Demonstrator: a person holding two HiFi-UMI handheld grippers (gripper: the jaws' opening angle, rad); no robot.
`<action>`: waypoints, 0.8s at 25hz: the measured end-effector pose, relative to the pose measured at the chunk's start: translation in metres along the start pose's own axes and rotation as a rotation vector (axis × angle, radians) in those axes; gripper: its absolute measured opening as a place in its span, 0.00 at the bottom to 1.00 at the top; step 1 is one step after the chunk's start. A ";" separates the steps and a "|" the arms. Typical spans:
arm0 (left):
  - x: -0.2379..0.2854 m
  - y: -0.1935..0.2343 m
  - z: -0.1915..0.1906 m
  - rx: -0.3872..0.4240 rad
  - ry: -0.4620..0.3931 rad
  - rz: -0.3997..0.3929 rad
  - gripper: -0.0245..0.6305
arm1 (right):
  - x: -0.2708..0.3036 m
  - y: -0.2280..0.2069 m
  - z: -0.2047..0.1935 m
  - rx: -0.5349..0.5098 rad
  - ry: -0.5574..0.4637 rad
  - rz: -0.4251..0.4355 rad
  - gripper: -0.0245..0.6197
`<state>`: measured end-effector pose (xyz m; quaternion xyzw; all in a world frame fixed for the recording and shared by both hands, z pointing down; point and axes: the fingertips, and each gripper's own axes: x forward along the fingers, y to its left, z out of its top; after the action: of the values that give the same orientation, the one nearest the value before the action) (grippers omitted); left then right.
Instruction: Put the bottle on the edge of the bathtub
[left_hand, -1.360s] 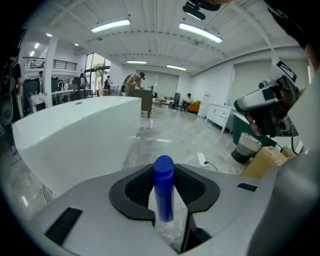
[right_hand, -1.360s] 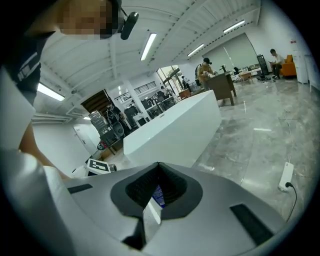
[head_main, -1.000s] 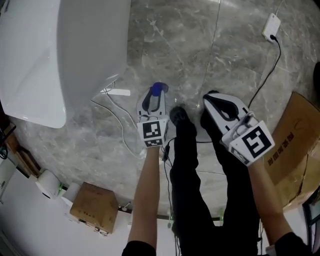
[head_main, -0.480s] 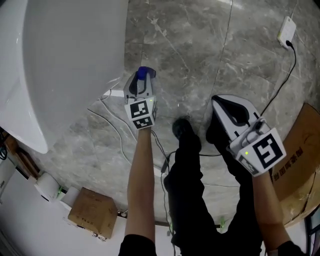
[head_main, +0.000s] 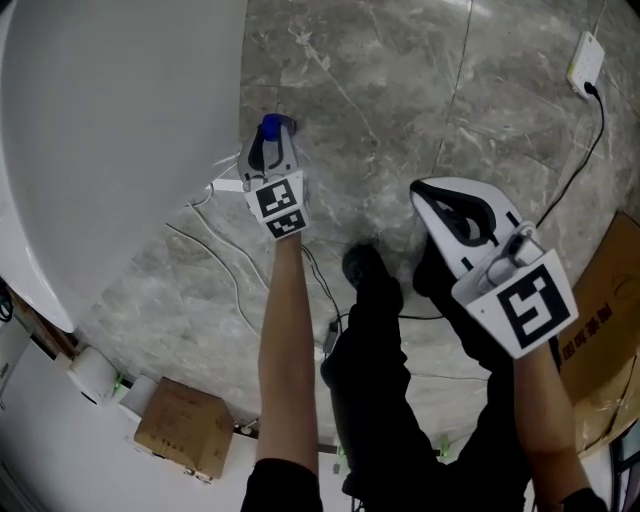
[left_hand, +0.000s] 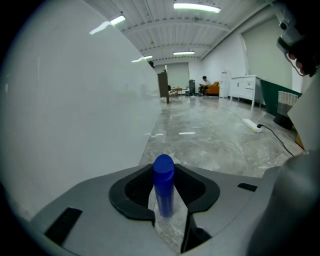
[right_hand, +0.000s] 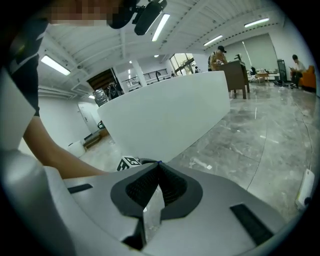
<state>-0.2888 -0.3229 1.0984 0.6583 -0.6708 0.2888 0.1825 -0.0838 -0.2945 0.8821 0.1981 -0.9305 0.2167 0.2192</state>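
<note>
The bottle (head_main: 270, 125) has a blue cap and stands upright between the jaws of my left gripper (head_main: 270, 142), which is shut on it. In the left gripper view the blue bottle (left_hand: 163, 184) rises between the dark pads, with the white bathtub (left_hand: 70, 110) filling the left side. In the head view the bathtub (head_main: 120, 140) lies at the upper left, and the bottle hangs just beside its outer wall, above the marble floor. My right gripper (head_main: 452, 205) hangs over the floor to the right. Its jaws (right_hand: 159, 166) meet at the tips with nothing between them.
My legs and black shoes (head_main: 360, 265) stand between the grippers. White cables (head_main: 215, 250) trail on the floor by the tub. A power strip (head_main: 585, 58) with a black cord lies at the far right. Cardboard boxes sit at the lower left (head_main: 180, 440) and right edge (head_main: 605, 330).
My left gripper has carried the bottle up and to the left, closer to the bathtub's wall. The right gripper has shifted only slightly.
</note>
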 end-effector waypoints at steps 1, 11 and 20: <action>0.001 0.003 -0.003 -0.013 -0.005 0.016 0.25 | 0.001 -0.001 0.000 0.004 -0.008 0.003 0.06; -0.009 0.011 -0.021 -0.066 0.013 0.058 0.26 | 0.006 -0.005 0.003 0.071 -0.042 -0.008 0.06; -0.014 0.015 -0.039 -0.091 0.090 0.023 0.33 | 0.013 0.002 -0.002 0.061 -0.017 -0.013 0.06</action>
<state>-0.3082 -0.2881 1.1175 0.6279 -0.6820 0.2894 0.2386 -0.0952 -0.2952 0.8890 0.2124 -0.9239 0.2420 0.2066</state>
